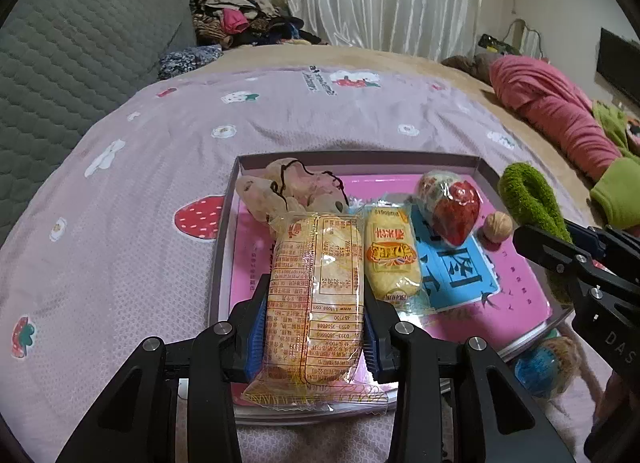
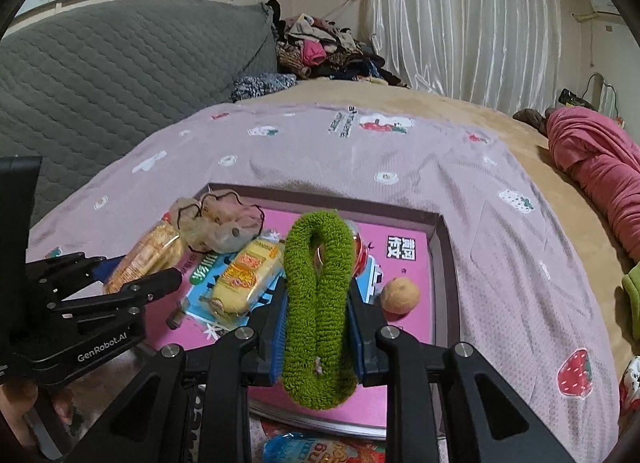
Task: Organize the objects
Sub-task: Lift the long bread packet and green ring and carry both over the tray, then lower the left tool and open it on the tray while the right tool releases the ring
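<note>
A shallow box (image 1: 360,157) with a pink lining lies on the lilac bedspread. My left gripper (image 1: 316,303) is shut on a long wrapped cake (image 1: 316,263) and holds it over the box's near left part. In the box lie a beige scrunchie (image 1: 288,187), a second wrapped cake (image 1: 392,259), a red snack packet (image 1: 452,207), a walnut (image 1: 498,226) and a blue card (image 1: 456,275). My right gripper (image 2: 318,303) is shut on a fuzzy green loop (image 2: 316,247) above the box's near middle. The left gripper (image 2: 132,271) shows at the left of the right wrist view.
A grey quilted cushion (image 1: 80,63) rises at the back left, with a heap of clothes (image 1: 240,23) beside it. Pink clothing (image 1: 560,111) lies at the right. A blue packet (image 2: 304,447) sits in front of the box's near rim (image 2: 320,423). Curtains hang behind the bed.
</note>
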### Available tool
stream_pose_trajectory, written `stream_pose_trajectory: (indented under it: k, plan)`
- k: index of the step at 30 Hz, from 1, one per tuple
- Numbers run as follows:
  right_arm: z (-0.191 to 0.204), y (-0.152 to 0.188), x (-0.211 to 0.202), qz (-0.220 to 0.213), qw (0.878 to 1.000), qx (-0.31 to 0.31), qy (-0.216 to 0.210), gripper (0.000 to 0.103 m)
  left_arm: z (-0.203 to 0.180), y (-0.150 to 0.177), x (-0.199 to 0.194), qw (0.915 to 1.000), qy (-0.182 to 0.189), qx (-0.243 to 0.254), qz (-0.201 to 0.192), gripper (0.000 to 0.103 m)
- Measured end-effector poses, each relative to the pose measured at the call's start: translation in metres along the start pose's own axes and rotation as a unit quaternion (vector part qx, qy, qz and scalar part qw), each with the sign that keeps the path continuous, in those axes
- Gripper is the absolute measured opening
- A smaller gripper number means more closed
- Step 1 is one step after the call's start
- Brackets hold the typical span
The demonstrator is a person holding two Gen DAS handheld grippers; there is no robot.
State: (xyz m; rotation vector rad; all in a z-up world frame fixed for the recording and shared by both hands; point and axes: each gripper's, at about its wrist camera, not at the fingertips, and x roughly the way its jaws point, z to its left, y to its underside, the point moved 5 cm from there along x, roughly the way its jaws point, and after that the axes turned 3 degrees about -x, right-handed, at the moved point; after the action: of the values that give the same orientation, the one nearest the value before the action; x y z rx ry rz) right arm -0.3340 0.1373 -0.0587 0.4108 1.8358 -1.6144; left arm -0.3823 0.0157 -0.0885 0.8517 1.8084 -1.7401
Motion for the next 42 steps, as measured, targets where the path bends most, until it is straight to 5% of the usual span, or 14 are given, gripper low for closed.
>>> stream_pose_trajectory:
  k: [25,42]
  plan:
    - [-0.01,0.031,0.043,0.088,0.996,0.013,0.004,0.029,0.005,0.017,0.037,0.9985,-0.005,-0.008,0.054,0.04]
    - [-0.01,0.038,0.054,0.116,0.993,0.012,0.006,0.029,0.001,0.021,0.038,0.9985,-0.009,0.004,0.055,0.041]
